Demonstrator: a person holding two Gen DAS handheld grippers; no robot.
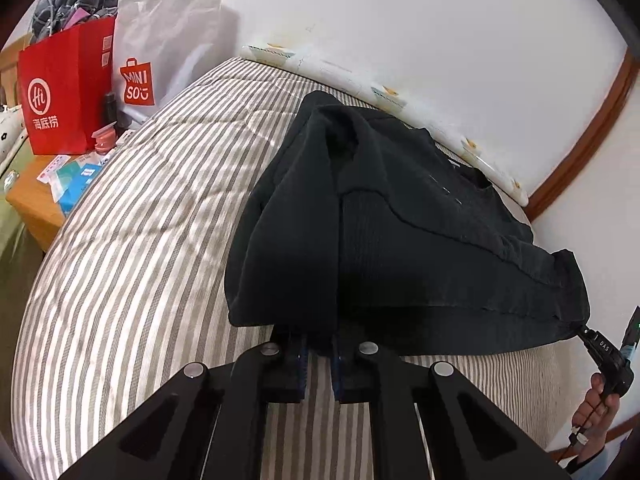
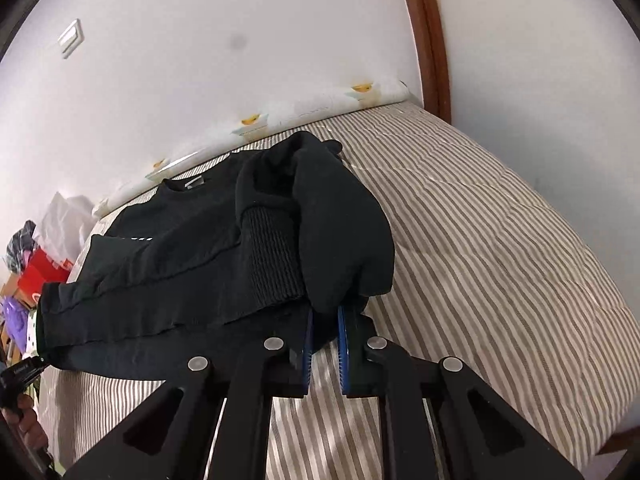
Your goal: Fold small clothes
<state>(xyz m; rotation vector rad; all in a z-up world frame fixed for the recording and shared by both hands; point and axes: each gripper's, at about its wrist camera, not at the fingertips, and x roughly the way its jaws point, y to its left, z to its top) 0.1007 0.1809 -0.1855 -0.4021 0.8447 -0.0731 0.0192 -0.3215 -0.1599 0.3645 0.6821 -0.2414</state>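
Observation:
A small black sweatshirt [image 1: 400, 232] lies on a striped bed, both sleeves folded in over its body. My left gripper [image 1: 319, 344] is shut on its near left bottom corner, with cloth pinched between the blue pads. My right gripper [image 2: 325, 332] is shut on the near right bottom corner, under the folded sleeve with its ribbed cuff [image 2: 272, 256]. The sweatshirt [image 2: 192, 248] has its collar toward the wall, and its hem edge hangs a little above the bed between the two grippers. The right gripper also shows in the left wrist view [image 1: 582, 330].
The striped bedcover [image 1: 140, 260] reaches a white wall at the far side. A wooden nightstand [image 1: 36, 204] at the left holds a red paper bag [image 1: 64, 88], a white bag [image 1: 168, 48] and small items. A brown wooden frame [image 2: 428, 40] runs up the wall.

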